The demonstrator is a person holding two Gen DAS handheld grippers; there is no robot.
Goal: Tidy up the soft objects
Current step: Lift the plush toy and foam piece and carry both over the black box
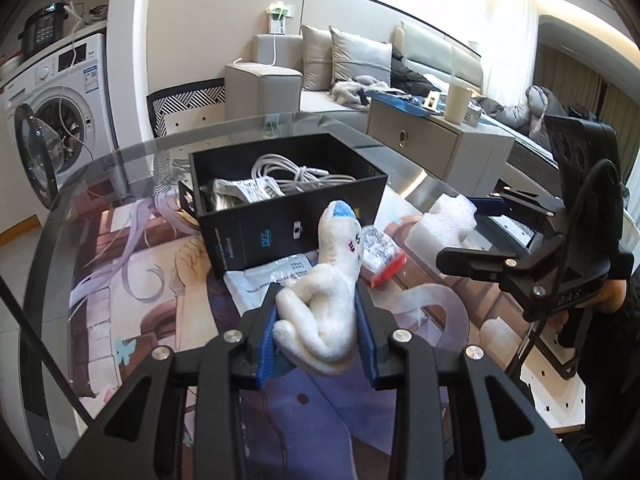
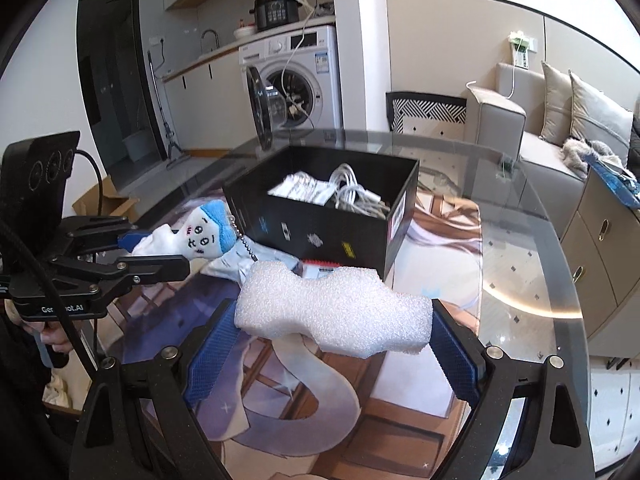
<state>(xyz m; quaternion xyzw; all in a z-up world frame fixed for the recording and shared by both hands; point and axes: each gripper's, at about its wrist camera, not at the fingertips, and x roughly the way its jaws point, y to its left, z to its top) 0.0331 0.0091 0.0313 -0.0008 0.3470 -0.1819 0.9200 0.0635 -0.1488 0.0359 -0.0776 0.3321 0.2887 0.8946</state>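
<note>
Gripping left: left gripper [image 1: 322,330] is pinching white plush toy [image 1: 326,304].
Gripping right: right gripper [image 2: 332,334] jaws are clamping foam block [image 2: 332,316], spread wide.
Edges: black box [image 1: 280,216] is sitting near the glass table [image 1: 100,200] rim.
Hidden: box contents are partly showing.

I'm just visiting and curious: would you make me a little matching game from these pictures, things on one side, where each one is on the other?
Things:
1. plush toy
2. foam block
3. white cable
4. red-edged packet

Places:
a. inside the black box
b. between the right gripper fingers
c. on the table beside the box
d. between the left gripper fingers

Pairs: 1-d, 2-b, 3-a, 4-c
</note>
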